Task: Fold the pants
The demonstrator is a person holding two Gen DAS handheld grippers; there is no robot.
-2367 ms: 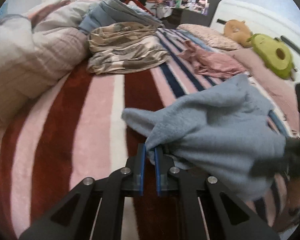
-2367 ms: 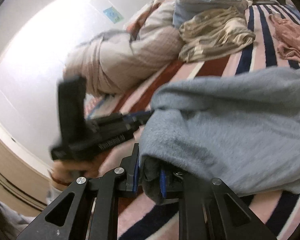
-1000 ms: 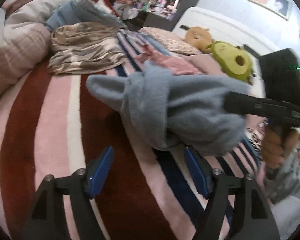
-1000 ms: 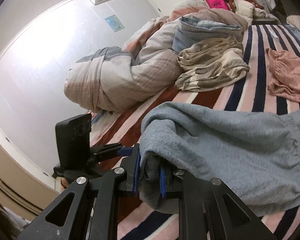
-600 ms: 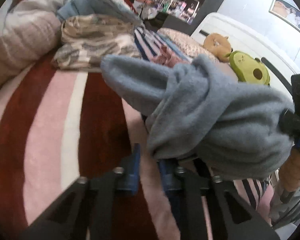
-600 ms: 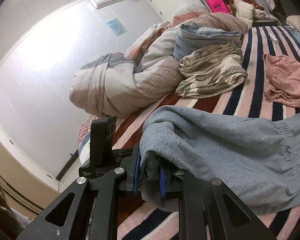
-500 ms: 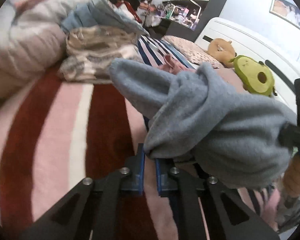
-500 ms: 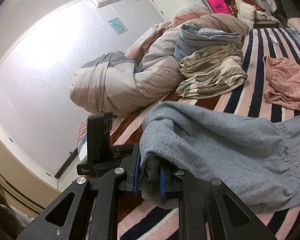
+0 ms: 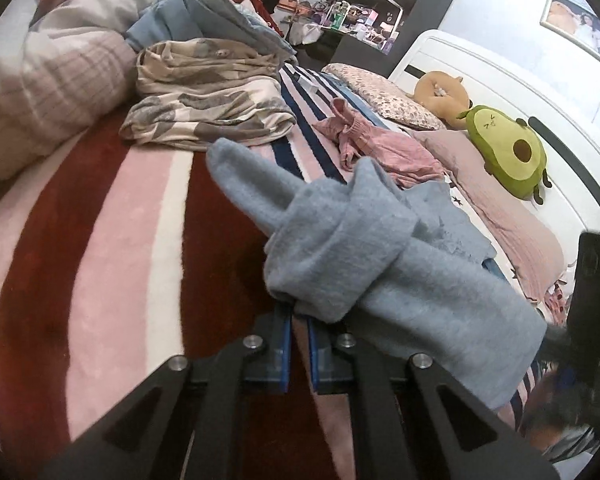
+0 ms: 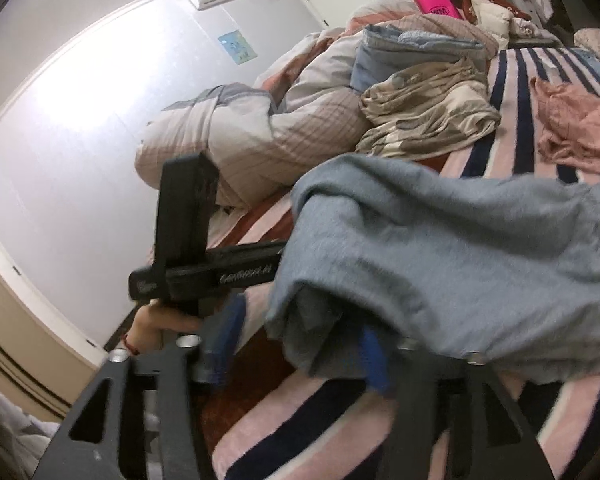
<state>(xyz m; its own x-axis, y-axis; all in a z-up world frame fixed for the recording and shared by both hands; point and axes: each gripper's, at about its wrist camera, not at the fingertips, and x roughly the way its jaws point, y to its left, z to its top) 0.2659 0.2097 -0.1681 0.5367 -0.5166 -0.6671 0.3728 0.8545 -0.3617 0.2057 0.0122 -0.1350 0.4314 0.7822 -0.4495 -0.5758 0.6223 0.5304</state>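
left gripper: fingers nearly together | right gripper: fingers spread

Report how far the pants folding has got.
Done: little. The grey pants are bunched and doubled over, with no flat fold on the striped blanket. In hand: the left tongs are shut on a cloth edge; the right tongs stand open under draped cloth. Left: spread, smooth, fold neatly.

pants on blanket, quilt behind.
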